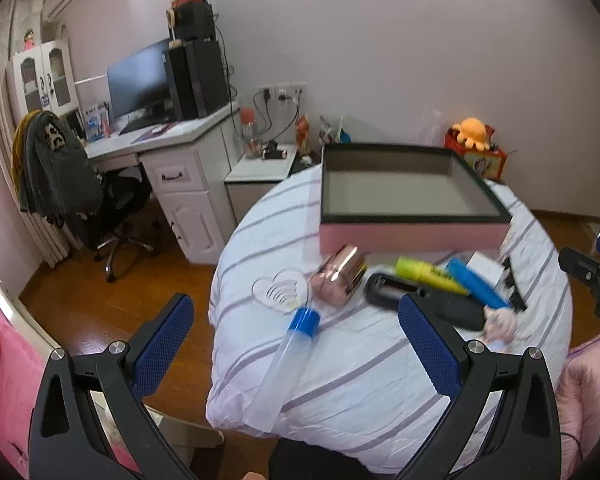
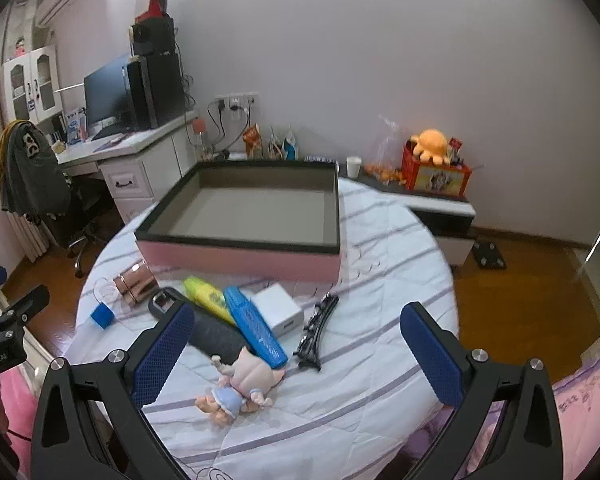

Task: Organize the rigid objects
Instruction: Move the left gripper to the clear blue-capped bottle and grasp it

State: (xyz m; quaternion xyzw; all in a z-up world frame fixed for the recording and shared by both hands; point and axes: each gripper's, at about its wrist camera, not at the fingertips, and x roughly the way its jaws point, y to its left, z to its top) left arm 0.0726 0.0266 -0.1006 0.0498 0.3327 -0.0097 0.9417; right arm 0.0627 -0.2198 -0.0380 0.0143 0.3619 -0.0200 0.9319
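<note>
Items: rose-gold cup (image 2: 135, 282), yellow tube (image 2: 208, 298), blue case (image 2: 256, 326), white block (image 2: 277, 307), doll (image 2: 240, 386), all on the bed just before the pink box (image 2: 240, 256).
Left gripper (image 1: 296, 344): spread wide, over clear tube (image 1: 286, 364).
Right gripper (image 2: 296, 354): spread wide, above doll, holding nothing.

The left gripper (image 1: 296, 340) and right gripper (image 2: 298, 344) are held level, jaws spread wide with nothing gripped.
</note>
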